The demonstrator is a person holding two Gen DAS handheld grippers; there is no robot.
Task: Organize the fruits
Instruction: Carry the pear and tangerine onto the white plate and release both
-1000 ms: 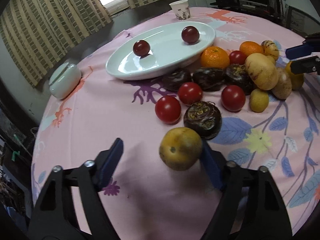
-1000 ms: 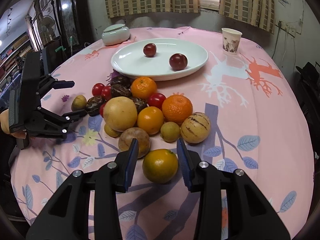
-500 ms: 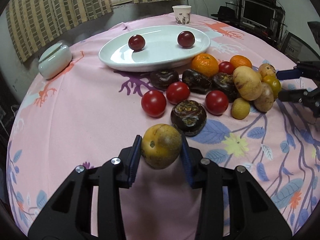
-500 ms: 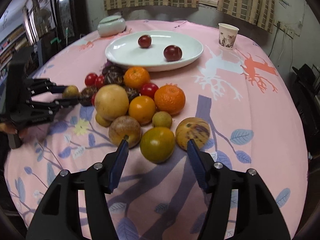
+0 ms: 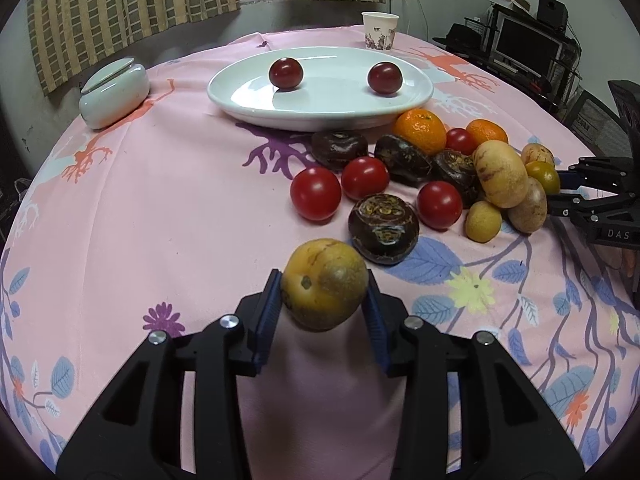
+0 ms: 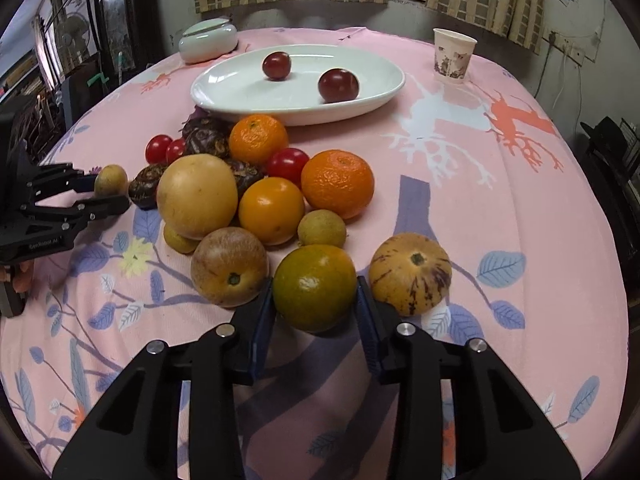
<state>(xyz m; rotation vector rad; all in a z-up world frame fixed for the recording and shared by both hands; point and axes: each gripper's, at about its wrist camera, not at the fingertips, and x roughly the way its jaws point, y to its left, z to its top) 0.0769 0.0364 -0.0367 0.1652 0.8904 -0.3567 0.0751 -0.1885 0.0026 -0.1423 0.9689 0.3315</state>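
On the black body of the right claw [image 5: 560, 196], seen from the left wrist view, we read the white letters "DAS". On the left claw [image 6: 106, 196], seen from the right wrist view, we make out small white lettering, roughly "GenRobot AI", not fully legible.

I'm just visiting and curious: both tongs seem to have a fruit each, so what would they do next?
Probably lift both and carry them toward the white plate. The left tongs pinch a yellow-brown fruit; the right tongs have just closed on a green-orange citrus. The plate holds only two dark red fruits, so there is room.
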